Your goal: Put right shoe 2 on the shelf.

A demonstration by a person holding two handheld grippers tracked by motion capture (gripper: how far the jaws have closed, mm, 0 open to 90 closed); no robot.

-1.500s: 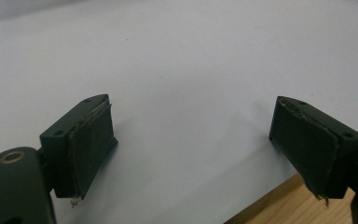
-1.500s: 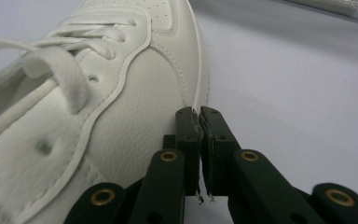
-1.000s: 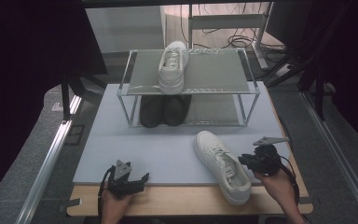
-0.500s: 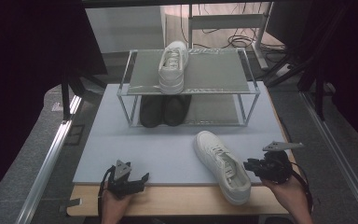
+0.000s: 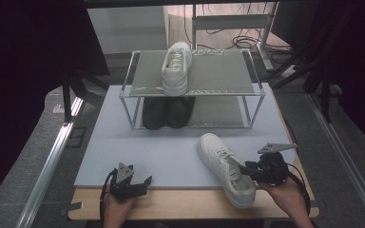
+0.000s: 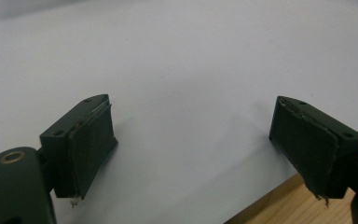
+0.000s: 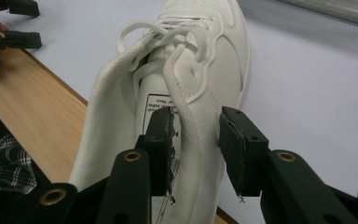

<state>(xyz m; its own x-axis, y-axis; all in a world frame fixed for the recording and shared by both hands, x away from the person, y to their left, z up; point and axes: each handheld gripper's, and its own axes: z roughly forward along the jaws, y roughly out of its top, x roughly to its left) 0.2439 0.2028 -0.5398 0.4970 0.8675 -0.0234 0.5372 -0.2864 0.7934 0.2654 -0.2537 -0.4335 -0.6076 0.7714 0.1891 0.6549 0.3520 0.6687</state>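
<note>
My right gripper [image 7: 196,135] sits at the collar of the white sneaker [image 5: 225,168], one jaw inside the opening and one outside. The jaws have just been opening, and they now straddle the collar wall loosely with a gap at the outer pad. The sneaker lies on the grey mat [image 5: 161,152] at about five o'clock, heel over the wooden table edge [image 5: 180,204]. My left gripper [image 5: 129,183] rests at seven o'clock, jaws spread wide over bare mat. At twelve o'clock a wire rack [image 5: 195,90] carries a second white sneaker [image 5: 176,69], with black shoes [image 5: 167,111] beneath.
</note>
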